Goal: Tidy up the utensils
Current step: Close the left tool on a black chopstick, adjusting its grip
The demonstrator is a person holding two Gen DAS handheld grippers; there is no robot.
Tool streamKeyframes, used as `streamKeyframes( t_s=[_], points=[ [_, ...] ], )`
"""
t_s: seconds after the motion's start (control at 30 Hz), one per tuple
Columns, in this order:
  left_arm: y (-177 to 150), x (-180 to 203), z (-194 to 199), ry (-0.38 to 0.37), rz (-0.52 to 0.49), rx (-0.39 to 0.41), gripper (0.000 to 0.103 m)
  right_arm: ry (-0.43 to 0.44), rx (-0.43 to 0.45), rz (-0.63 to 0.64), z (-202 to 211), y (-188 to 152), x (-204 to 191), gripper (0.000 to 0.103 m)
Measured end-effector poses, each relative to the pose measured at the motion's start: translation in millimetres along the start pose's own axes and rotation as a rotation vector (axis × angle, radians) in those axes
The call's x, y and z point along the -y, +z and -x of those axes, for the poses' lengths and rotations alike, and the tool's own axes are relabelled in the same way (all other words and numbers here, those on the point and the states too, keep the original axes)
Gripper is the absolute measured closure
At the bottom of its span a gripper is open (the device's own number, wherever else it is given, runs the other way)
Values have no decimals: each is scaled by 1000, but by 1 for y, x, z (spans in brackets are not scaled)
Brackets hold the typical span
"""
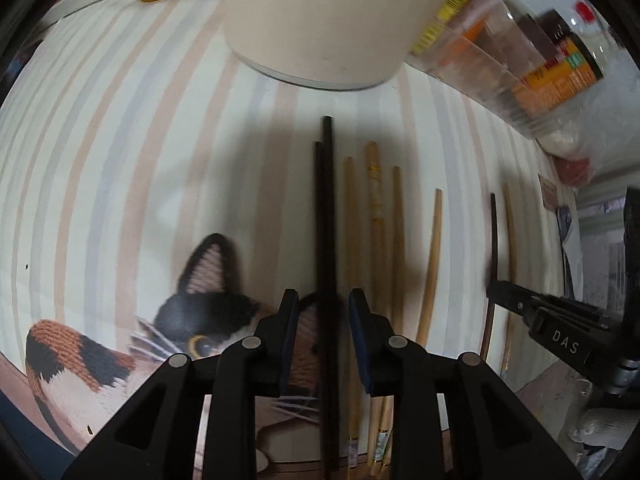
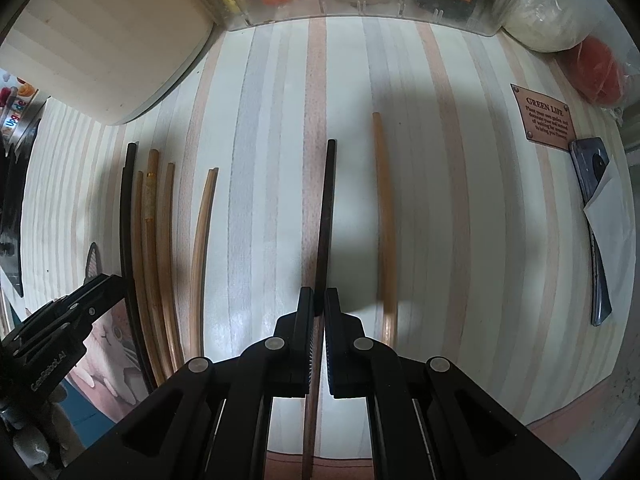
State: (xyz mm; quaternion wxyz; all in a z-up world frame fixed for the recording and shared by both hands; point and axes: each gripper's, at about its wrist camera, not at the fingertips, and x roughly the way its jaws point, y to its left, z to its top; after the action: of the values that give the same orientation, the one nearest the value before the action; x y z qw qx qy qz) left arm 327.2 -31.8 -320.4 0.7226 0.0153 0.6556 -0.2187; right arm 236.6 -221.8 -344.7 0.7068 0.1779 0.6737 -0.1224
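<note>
Pinching the dark chopstick (image 2: 326, 216) in my right tongs (image 2: 319, 312), left tongs (image 1: 323, 312) wide; thin grip, it could swivel loose.

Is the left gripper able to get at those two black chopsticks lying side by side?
Probably yes: the left gripper is open, its fingers straddle the black chopsticks, and nothing lies in between.

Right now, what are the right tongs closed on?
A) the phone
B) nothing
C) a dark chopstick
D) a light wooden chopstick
C: in the right wrist view the right tongs pinch the dark chopstick, while the light wooden chopstick lies free beside it on the striped cloth.
</note>
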Motion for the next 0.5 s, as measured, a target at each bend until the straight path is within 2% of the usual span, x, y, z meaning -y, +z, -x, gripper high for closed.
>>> streamKeyframes(
  t_s=[0.1, 0.2, 0.33, 0.5],
  points=[
    [-4, 9, 1, 54, -50, 12, 79, -8, 0, 7, 0, -1, -2, 98],
    [-6, 10, -5, 72, -48, 21, 80, -8, -1, 5, 0, -1, -2, 98],
    [-12, -8, 2, 80, -36, 22, 77, -6, -1, 1, 0, -1, -3, 98],
    [-19, -26, 12, 137, -30, 23, 78, -8, -1, 4, 1, 0, -1, 98]
  ],
)
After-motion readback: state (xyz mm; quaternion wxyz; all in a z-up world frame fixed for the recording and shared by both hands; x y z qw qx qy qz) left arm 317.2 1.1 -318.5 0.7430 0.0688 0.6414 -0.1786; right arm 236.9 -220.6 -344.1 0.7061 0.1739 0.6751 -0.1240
